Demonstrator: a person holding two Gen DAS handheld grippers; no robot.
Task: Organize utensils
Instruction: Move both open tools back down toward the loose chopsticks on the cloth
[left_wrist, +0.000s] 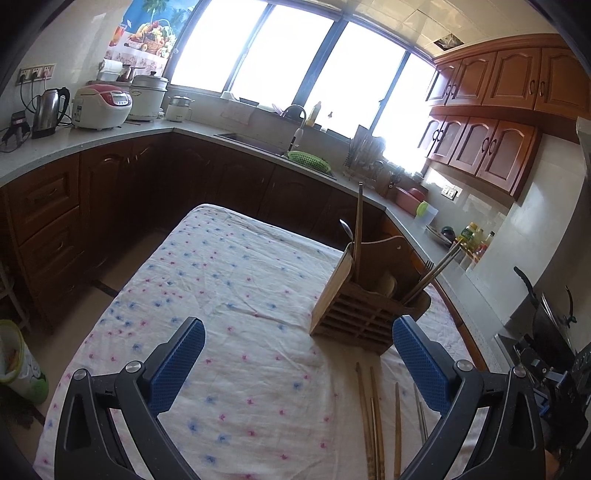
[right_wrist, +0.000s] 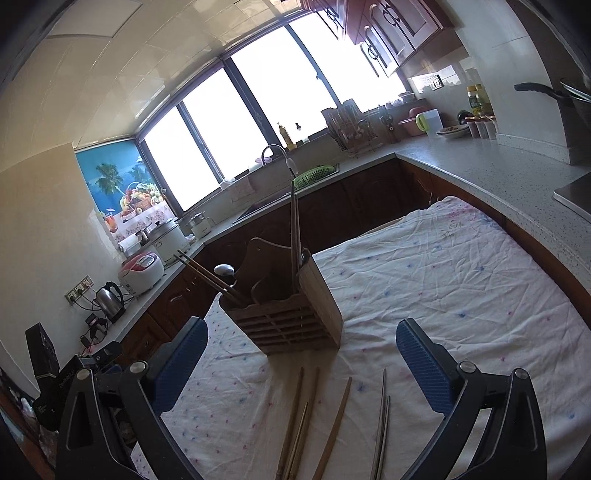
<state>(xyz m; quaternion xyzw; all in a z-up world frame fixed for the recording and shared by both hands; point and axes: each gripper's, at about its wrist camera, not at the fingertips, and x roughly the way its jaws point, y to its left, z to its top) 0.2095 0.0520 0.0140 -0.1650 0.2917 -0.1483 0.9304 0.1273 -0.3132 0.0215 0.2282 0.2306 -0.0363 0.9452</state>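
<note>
Utensil sorting at a partly finished stage: the wooden utensil holder (right_wrist: 286, 314) stands upright on the flower-print tablecloth (right_wrist: 461, 295) and already holds a tall pair of dark chopsticks (right_wrist: 294, 225) standing nearly vertical in one compartment, a second pair of chopsticks (right_wrist: 210, 275) leaning outward from another, and one metal spoon (right_wrist: 224, 270) with its bowl showing above the rim; fork tines appear beside the leaning pair in the left wrist view, though how many forks is too small to tell. Loose chopsticks (right_wrist: 301, 417) lie on the cloth just in front of the holder and remain to be put away: about three wooden sticks, one curved wooden stick (right_wrist: 334, 428), and two thin metal ones (right_wrist: 382, 421), their near ends cut off by the frame. Left gripper (left_wrist: 299, 354) and right gripper (right_wrist: 301, 356) both hover above the cloth with jaws spread wide, holding nothing. Judged from this layout, the task is perhaps half complete.
</note>
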